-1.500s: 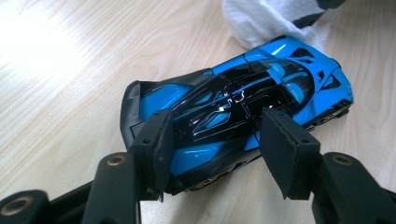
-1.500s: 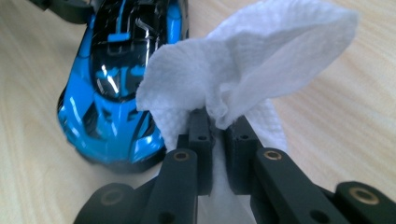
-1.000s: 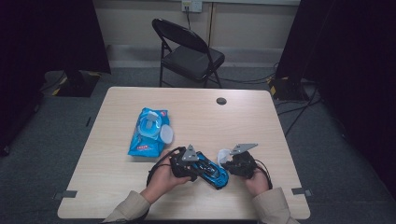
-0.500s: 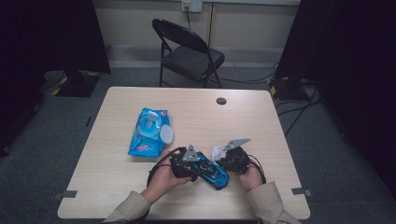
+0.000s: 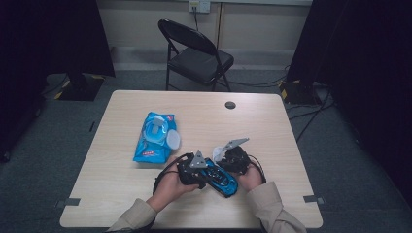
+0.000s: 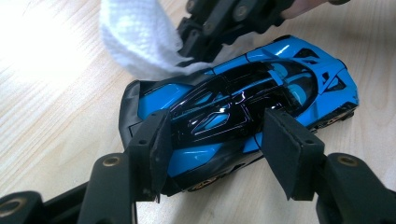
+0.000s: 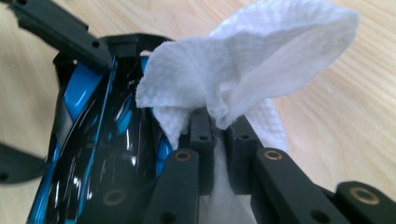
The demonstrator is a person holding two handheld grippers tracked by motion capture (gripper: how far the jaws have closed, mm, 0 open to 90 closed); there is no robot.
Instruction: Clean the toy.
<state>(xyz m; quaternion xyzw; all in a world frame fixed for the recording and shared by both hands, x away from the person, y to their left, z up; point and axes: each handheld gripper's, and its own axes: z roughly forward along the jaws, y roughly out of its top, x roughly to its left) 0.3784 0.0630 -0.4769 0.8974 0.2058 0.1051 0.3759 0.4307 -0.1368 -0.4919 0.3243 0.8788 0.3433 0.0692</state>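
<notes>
Toy car (image 5: pixel 219 177), shiny blue and black, sits at the near edge of the table (image 5: pixel 272 126), a bit right of centre. Left gripper (image 6: pixel 215 140) has its pads clamped on the car's two sides, holding it flat on the wood. Right gripper (image 7: pixel 215 135) is pinched together on a white wipe (image 7: pixel 243 70), and the wipe lies against the car's body just beside the left jaws. Further back on the left there's a blue wet-wipes pack (image 5: pixel 156 137) with its flap open; there's printing on it, too small for me to read.
</notes>
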